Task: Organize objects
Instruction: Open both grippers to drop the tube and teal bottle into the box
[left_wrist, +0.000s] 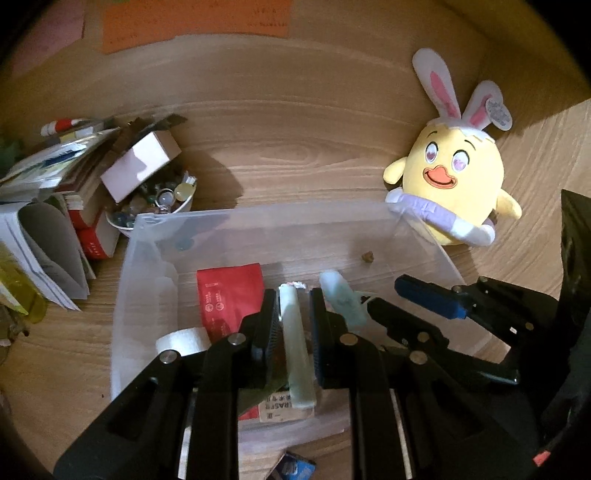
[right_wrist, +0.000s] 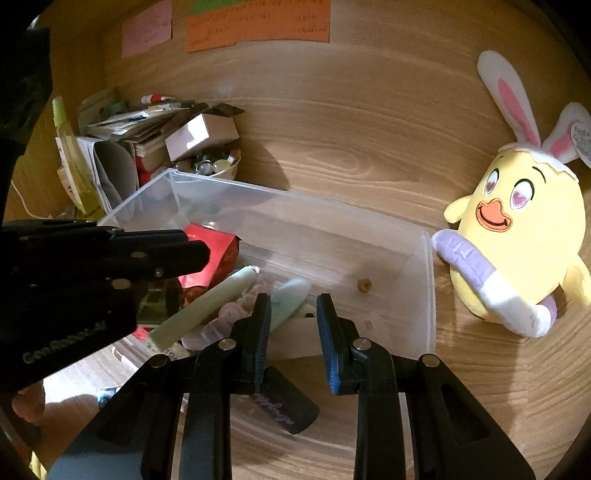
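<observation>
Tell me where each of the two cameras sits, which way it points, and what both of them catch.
Left wrist: sits on the left gripper, looks forward and down into the clear bin; its own fingers flank a pale green tube, and the right gripper shows at right.
Right wrist: sits on the right gripper, looks down over the bin's near edge; its own open fingers show, and the left gripper enters from the left.
Shared: bin, green tube, red packet, yellow chick plush, bowl of beads.
</observation>
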